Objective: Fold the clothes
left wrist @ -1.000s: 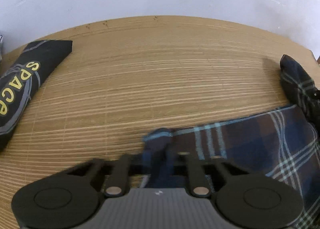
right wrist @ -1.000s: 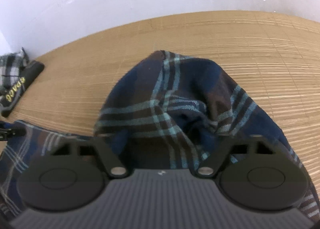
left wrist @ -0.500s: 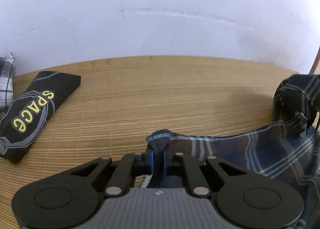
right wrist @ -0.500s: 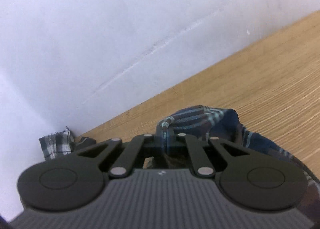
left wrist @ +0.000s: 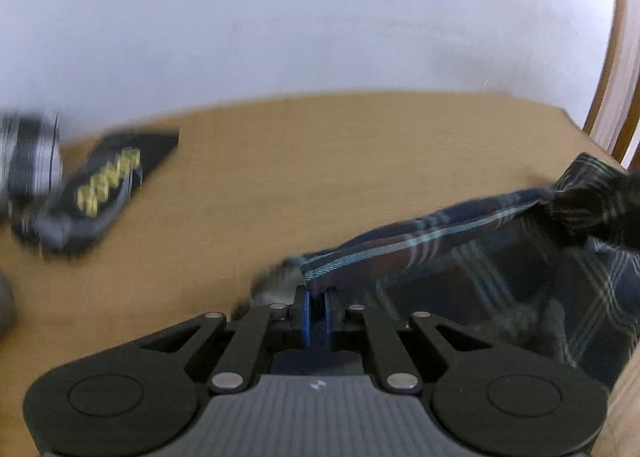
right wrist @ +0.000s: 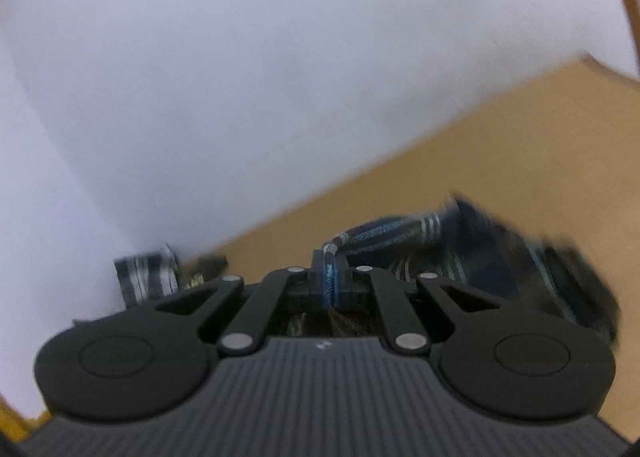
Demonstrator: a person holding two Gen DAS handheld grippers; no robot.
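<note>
The dark blue plaid garment [left wrist: 472, 257] hangs stretched between the two tools above the wooden table [left wrist: 320, 177]. Its hemmed top edge runs as a taut line from the near middle of the left wrist view up to the far right, and the cloth below that edge drapes down at the right.

The left gripper [left wrist: 316, 297] has its jaws drawn together on one corner of the garment; the hem sits pinched between the blue pads [left wrist: 306, 313]. The right gripper [right wrist: 332, 273] is likewise clamped on the plaid garment [right wrist: 460, 253], a narrow fold of the fabric pressed between its fingers, with the rest bunching out to the right of it.

Far left on the table lies a folded black garment with yellow lettering [left wrist: 108, 181], well apart from the plaid one. Just beside it, at the far left edge, is a grey and white checked cloth [left wrist: 28, 161], blurred. Between these and the plaid cloth the tabletop is bare wood, a wide open stretch in the middle and far part.

A white wall [left wrist: 320, 17] stands directly behind the table's far edge. At the far right a wooden frame [left wrist: 612, 57] rises past the table's right corner.
</note>
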